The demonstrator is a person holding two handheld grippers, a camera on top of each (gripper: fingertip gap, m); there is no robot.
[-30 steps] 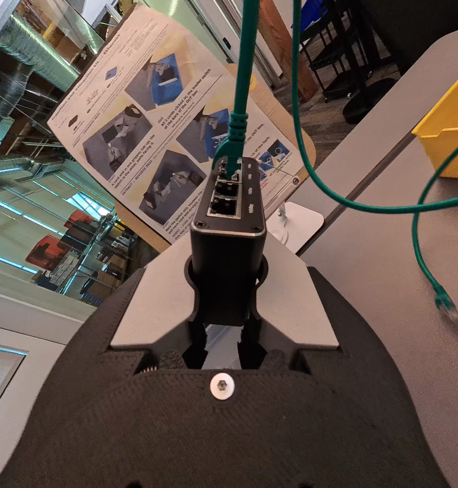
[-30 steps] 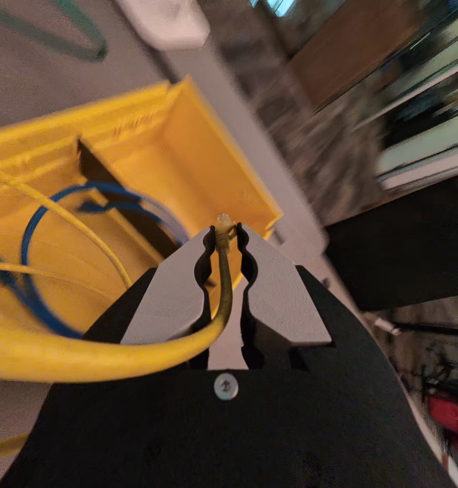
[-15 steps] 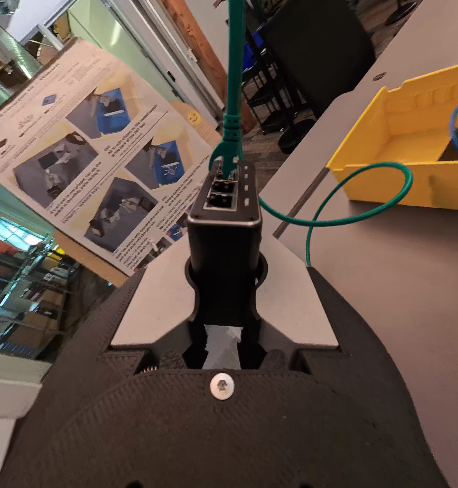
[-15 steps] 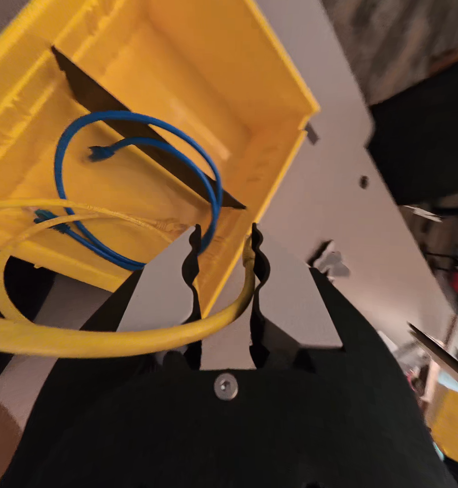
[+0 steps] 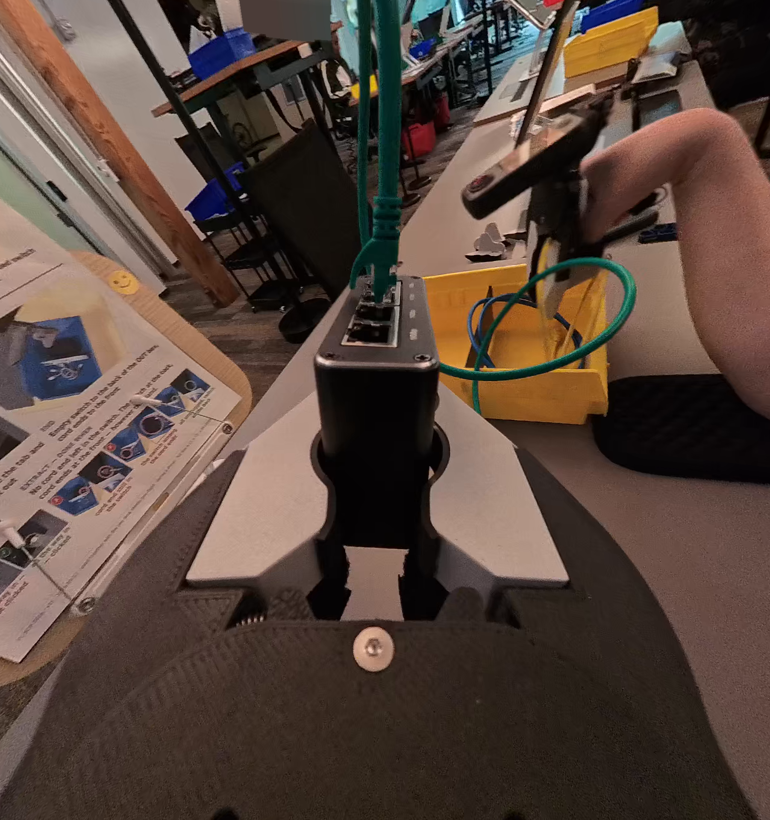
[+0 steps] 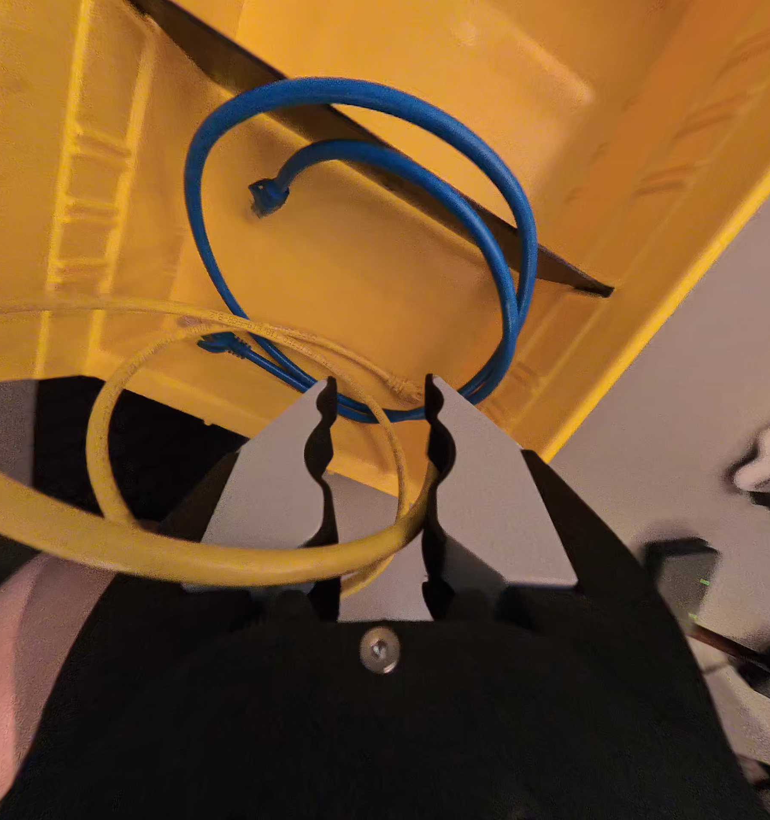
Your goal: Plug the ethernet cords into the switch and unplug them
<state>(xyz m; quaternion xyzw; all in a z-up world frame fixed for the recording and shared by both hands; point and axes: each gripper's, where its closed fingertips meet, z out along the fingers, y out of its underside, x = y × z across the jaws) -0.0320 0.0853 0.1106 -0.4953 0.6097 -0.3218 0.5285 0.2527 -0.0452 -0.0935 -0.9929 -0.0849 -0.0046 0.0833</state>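
My left gripper [image 5: 376, 443] is shut on a black switch [image 5: 374, 399] and holds it upright above the table. A green cord [image 5: 385, 177] is plugged into its far port, and the two nearer ports are empty. My right gripper [image 6: 379, 381] is open over a yellow bin [image 6: 418, 57]. A yellow cord [image 6: 241, 559] lies loosely across its fingers and touches the inner side of the right one. A coiled blue cord [image 6: 503, 177] lies in the bin. The right gripper also shows in the left wrist view [image 5: 552, 266], above the bin [image 5: 529, 399].
A printed instruction board [image 5: 85, 421] stands at the left. A person's arm [image 5: 707, 266] reaches over a black pad [image 5: 694, 430] on the grey table [image 5: 640, 577]. A black divider [image 6: 552, 270] crosses the bin. Chairs and desks stand behind. My right fingertips sit around 40 cm from my left ones.
My right gripper has opened, let go of the yellow cord's plug and moved closer over the bin. My left gripper has turned with the switch towards the bin.
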